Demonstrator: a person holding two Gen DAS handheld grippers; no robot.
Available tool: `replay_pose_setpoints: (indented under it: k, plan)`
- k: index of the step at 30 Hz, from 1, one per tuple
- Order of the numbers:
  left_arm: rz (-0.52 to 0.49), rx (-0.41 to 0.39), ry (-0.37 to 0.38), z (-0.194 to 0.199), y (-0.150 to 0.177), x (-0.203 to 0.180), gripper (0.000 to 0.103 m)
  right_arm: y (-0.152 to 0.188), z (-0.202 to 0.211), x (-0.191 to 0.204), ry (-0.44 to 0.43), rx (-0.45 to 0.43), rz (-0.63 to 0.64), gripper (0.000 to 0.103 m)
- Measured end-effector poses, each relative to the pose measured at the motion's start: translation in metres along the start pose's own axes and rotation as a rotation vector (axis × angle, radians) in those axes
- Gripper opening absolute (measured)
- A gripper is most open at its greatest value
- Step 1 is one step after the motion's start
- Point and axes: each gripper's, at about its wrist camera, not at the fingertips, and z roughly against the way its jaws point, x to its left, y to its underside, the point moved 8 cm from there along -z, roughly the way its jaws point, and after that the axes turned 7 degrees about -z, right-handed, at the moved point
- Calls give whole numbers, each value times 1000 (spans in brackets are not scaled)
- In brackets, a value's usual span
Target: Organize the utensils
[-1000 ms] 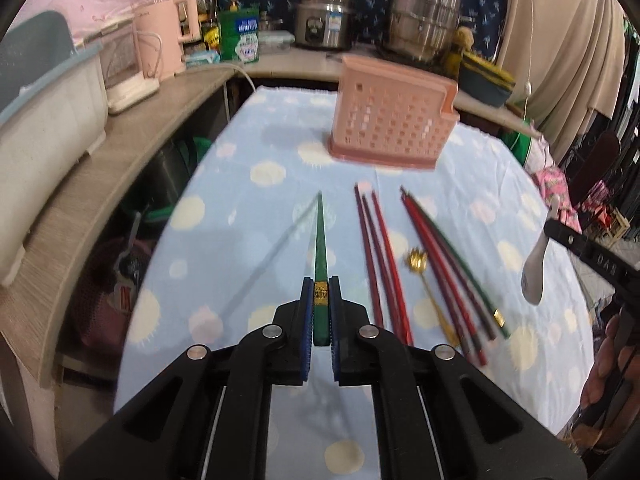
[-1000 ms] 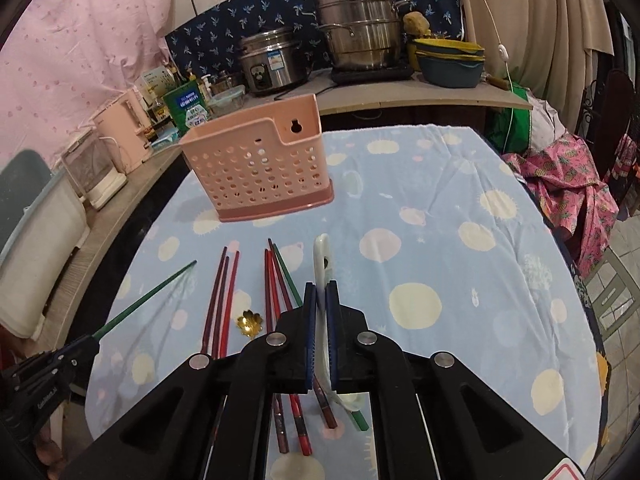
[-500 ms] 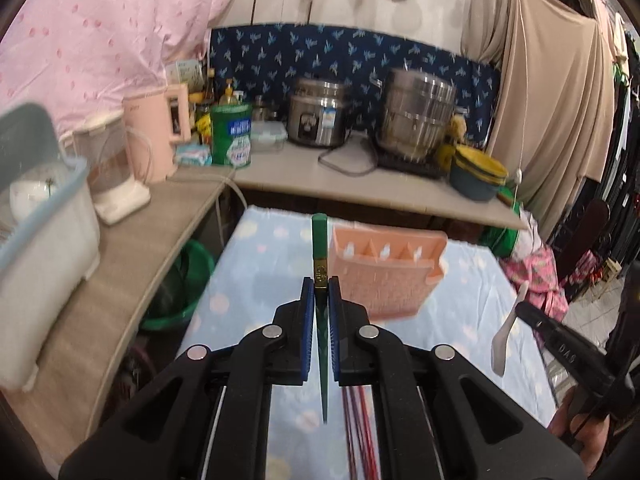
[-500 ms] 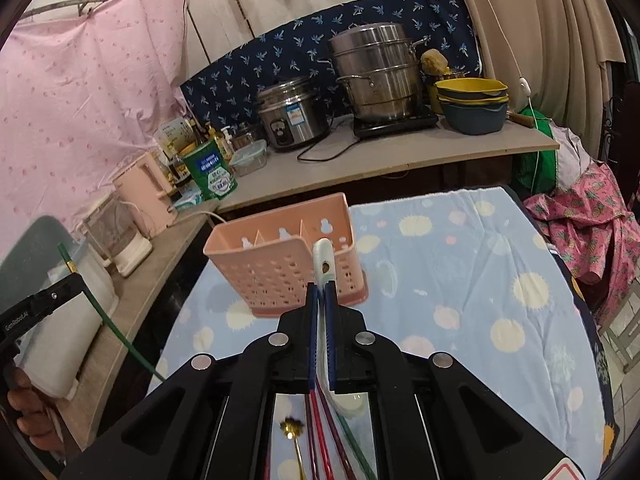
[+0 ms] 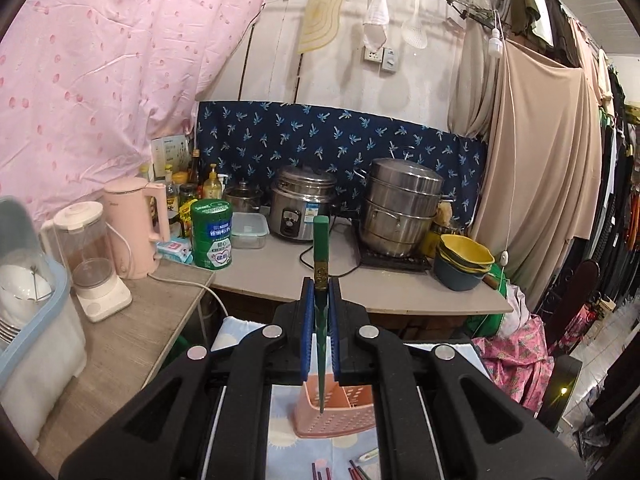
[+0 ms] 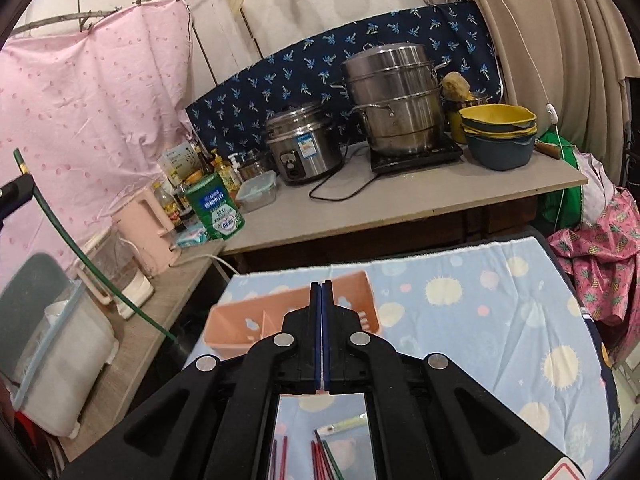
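Note:
My left gripper (image 5: 320, 292) is shut on a green chopstick (image 5: 320, 256), held nearly upright with its thin tip pointing down above the pink utensil basket (image 5: 340, 416). In the right wrist view the same green chopstick (image 6: 80, 248) slants down at the left, its tip left of the pink basket (image 6: 248, 324). My right gripper (image 6: 321, 292) is shut above the basket; the white spoon it held earlier is not seen between the pads. Red and green chopsticks (image 6: 320, 456) lie on the blue dotted tablecloth (image 6: 480, 320) below.
A counter behind the table holds a rice cooker (image 6: 302, 146), a steel steamer pot (image 6: 394, 96), stacked bowls (image 6: 498, 132), a green tin (image 6: 216, 208), a pink kettle (image 5: 134, 226) and a blender (image 5: 88, 256). A blue-rimmed bin (image 5: 32, 320) stands at the left.
Both grippers have risen and tilted up from the table to above the basket. The green chopstick has swung to vertical, tip down. The white spoon is no longer seen in the right gripper.

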Motion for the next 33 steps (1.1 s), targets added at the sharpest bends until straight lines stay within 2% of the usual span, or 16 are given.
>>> replay_pose_setpoints:
  k: [2,4,6,8,9,10,14,19,25,33]
  plan:
    - [8,20,6,0,13,3,7,22,0,-11,34,30,8,3]
    - [22,58,16,0,32,6,7,48,-5,-23,53,88,-4,10]
    - [21,92,16,0,52,8,7,72,-11,-33,70,134,-15,10]
    - [1,123,-3,0,71,9,7,94,-18,-38,82,167,-17,22]
    - [-5,138,-11,0,80,11,7,102,-20,-39,86,177,-20,36]
    - [-9,152,-14,-1,89,11,7,112,-24,-40,88,187,-24,43]
    - [5,215,-18,-5,122,19,7,145,-43,-42,59,264,-92,45]
    - [37,272,-23,-13,151,32,7,165,-65,-51,25,330,-224,45]
    - [57,305,-17,-22,168,37,7,168,-86,-50,17,350,-300,45]
    - [42,306,-6,-27,170,35,7,175,-110,-59,-15,391,-458,41]
